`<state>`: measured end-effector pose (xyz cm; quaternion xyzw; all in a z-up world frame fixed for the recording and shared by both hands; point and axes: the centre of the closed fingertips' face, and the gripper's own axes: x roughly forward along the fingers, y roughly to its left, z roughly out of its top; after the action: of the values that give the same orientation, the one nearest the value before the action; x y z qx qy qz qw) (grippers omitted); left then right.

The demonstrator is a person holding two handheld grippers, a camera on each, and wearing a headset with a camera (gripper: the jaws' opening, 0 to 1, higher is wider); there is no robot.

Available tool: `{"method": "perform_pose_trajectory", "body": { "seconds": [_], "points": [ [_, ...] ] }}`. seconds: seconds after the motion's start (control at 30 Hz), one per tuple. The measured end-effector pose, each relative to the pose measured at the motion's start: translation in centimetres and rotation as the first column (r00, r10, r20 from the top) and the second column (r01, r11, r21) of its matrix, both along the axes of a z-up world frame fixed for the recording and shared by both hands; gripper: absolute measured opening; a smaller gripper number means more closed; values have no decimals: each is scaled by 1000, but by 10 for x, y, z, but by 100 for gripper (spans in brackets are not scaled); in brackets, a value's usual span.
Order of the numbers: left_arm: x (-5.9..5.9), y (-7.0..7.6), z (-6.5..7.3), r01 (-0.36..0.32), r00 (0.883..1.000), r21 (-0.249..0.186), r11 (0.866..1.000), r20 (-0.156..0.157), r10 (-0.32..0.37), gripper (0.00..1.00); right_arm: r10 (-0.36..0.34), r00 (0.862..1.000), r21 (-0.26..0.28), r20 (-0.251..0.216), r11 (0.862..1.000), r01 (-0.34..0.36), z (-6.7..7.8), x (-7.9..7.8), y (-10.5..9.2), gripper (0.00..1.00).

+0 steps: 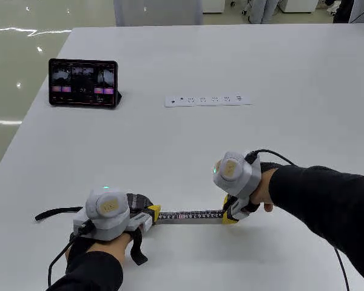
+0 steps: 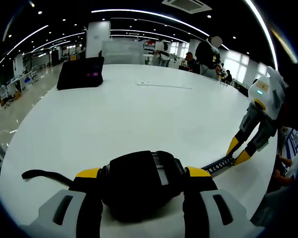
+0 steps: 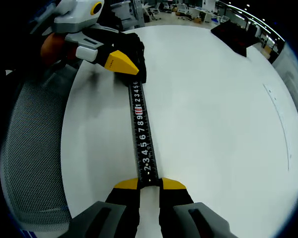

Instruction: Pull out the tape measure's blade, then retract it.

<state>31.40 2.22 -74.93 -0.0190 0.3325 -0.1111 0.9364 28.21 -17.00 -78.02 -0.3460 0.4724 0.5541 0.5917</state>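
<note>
A black tape measure case (image 1: 138, 202) lies on the white table (image 1: 170, 145) near the front edge, and my left gripper (image 1: 149, 214) is shut on it. In the left gripper view the case (image 2: 141, 184) sits between the yellow-tipped jaws. Its blade (image 1: 191, 214) is drawn out a short way to the right, flat above the table. My right gripper (image 1: 230, 216) is shut on the blade's end. The numbered blade (image 3: 141, 134) runs from my right gripper (image 3: 150, 184) up to the case (image 3: 135, 52). A black strap (image 1: 56, 212) trails left of the case.
A tablet (image 1: 83, 83) stands propped at the back left. A white power strip (image 1: 208, 100) lies mid-table beyond the grippers. The table's left edge (image 1: 24, 124) drops to a glossy floor. People stand in the background past the far edge.
</note>
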Motion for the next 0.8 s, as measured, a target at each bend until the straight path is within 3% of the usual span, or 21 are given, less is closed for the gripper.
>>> {"method": "perform_pose_trajectory", "body": {
  "seconds": [0.8],
  "points": [
    [1, 1, 0, 3, 1000, 7, 1000, -5, -3, 62, 6, 1000, -1, 9, 1000, -6, -2, 0, 13, 11]
  ]
}}
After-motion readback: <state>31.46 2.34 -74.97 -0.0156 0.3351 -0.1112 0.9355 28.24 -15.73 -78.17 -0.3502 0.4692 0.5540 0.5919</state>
